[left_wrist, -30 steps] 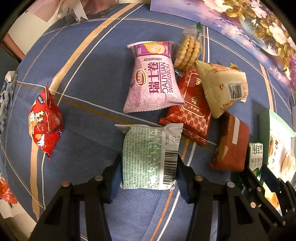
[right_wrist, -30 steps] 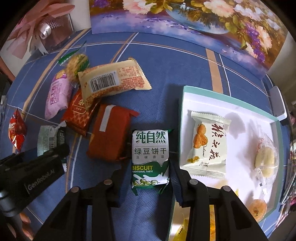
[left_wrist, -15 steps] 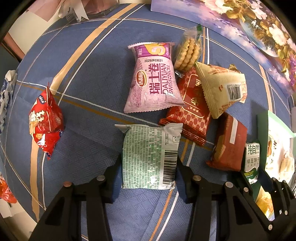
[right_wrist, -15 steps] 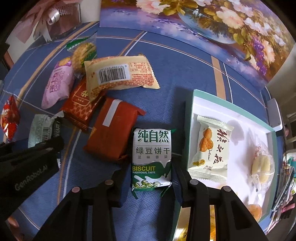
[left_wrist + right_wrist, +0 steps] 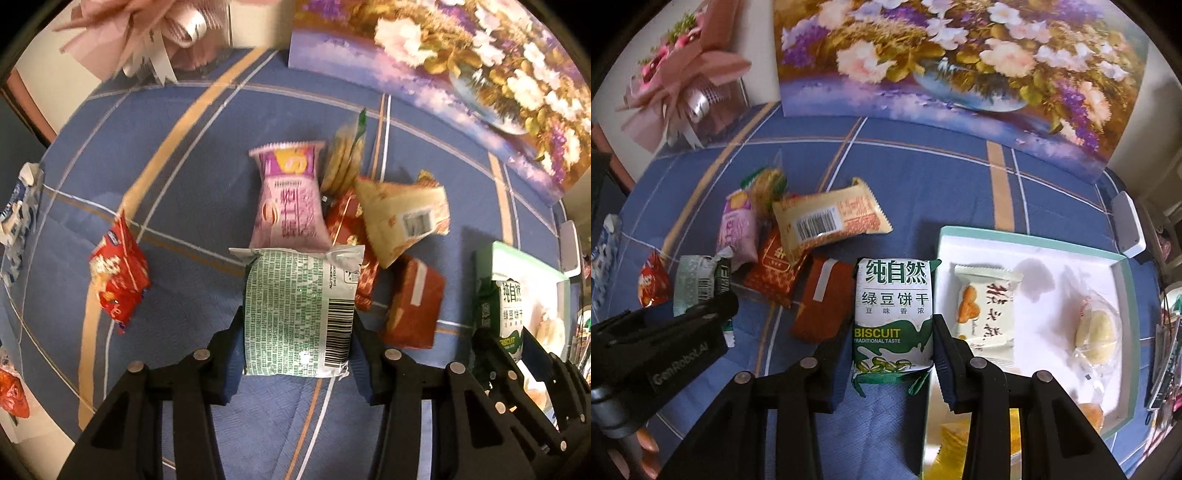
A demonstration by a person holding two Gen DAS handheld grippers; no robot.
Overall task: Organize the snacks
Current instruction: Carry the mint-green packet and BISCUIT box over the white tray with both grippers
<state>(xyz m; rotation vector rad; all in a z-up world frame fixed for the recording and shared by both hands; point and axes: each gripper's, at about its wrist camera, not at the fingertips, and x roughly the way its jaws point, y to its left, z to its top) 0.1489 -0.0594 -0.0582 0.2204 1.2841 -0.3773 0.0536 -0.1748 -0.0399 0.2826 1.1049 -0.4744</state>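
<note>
Blue desk (image 5: 177, 206): our left tool (image 5: 297, 354) pinched a soft packet (image 5: 297, 314), right tool (image 5: 892, 354) gripped crushable biscuits (image 5: 894, 314) mid-sides.

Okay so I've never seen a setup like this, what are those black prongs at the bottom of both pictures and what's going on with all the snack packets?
There is no robot here: a person holds a two-finger gripper in each hand, and a wide-angle camera on each one looks forward along its fingers. The black prongs are those fingers.

One picture is from the left gripper. It is shut on a green-and-white packet, printed side and barcode facing the camera.

The other is from the right gripper, shut on a green bean biscuit packet.

Underneath is a blue checked tablecloth. On it lie loose snacks: a pink Swiss roll packet, a red packet, a yellow packet and some others. To the right stands a white tray that already holds a few snacks.
</note>
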